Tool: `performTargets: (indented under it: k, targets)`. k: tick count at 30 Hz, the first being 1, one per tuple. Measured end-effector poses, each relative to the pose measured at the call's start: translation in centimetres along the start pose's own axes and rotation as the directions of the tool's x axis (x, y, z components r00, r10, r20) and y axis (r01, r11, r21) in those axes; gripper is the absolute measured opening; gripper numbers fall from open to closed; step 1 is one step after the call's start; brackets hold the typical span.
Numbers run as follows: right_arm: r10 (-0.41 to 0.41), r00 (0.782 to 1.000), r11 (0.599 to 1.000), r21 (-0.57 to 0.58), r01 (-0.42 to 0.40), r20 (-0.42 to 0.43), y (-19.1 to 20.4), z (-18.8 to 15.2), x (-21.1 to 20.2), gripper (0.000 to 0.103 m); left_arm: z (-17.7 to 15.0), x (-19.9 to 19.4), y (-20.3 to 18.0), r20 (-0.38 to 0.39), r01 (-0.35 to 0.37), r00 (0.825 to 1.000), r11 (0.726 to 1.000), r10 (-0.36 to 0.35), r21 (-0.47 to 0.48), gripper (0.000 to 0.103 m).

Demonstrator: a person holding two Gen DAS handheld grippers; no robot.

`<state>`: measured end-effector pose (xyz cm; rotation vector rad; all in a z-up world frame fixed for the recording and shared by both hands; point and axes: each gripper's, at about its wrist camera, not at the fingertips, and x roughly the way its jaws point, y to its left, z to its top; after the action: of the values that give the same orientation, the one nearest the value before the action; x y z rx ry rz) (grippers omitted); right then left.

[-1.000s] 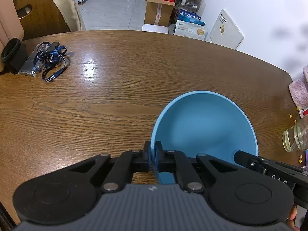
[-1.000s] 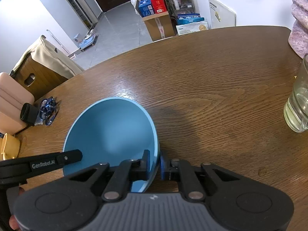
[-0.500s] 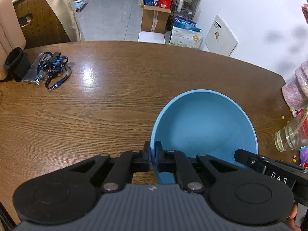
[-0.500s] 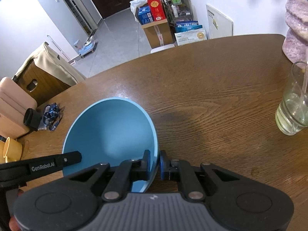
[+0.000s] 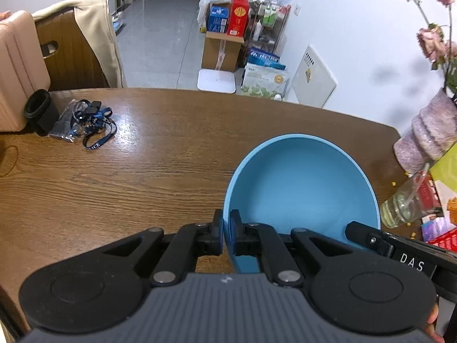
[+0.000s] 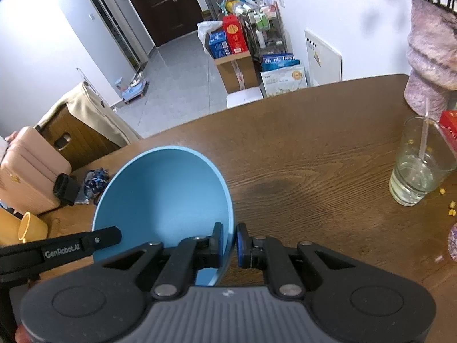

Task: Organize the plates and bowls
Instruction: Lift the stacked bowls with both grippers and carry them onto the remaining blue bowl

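Blue plastic is filling the left wrist view: the blue bowl (image 5: 302,188) is hanging above the wooden table (image 5: 148,177), and the left gripper (image 5: 226,235) is pinching the bowl's near-left rim, one finger inside, one outside. A lanyard bundle (image 5: 85,125) is lying far left of the bowl, a water glass (image 5: 405,205) just right of it.

From the right wrist view, the right gripper (image 6: 228,241) is clamping the bowl's opposite rim the same way, the bowl tilting slightly. The carrying step seems underway; next, both hands should be lowering it together wherever the other dishes are stacking, which neither view is showing.
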<state>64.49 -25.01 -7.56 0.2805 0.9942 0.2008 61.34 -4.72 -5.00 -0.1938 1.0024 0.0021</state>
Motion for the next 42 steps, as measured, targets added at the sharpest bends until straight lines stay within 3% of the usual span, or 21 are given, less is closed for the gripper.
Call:
performTargets:
  k: [5, 16, 30, 42]
  targets:
    - [0.01, 0.999, 1.0, 0.001, -0.01, 0.036, 0.9, -1.2, -2.9, 0.008, -1.4, -3.3, 0.4, 0.039, 0.013, 0.999, 1.0, -0.013, -0.002, 0.005]
    - [0.02, 0.998, 1.0, -0.025, -0.019, 0.057, 3.0, -7.8, -8.6, 0.008, -7.3, -9.7, 2.2, 0.099, 0.01, 0.995, 1.0, -0.008, -0.017, 0.005]
    - [0.026, 0.999, 0.998, -0.063, -0.025, 0.027, 5.8, -15.8, -12.7, 0.009, -14.8, -14.8, 5.2, 0.097, 0.005, 0.995, 1.0, -0.005, -0.006, 0.006]
    - [0.017, 1.0, 0.995, -0.097, -0.016, 0.018, 8.8, -19.3, -14.3, 0.009, -17.7, -16.5, 8.2, 0.071, 0.005, 0.997, 1.0, -0.003, -0.027, 0.006]
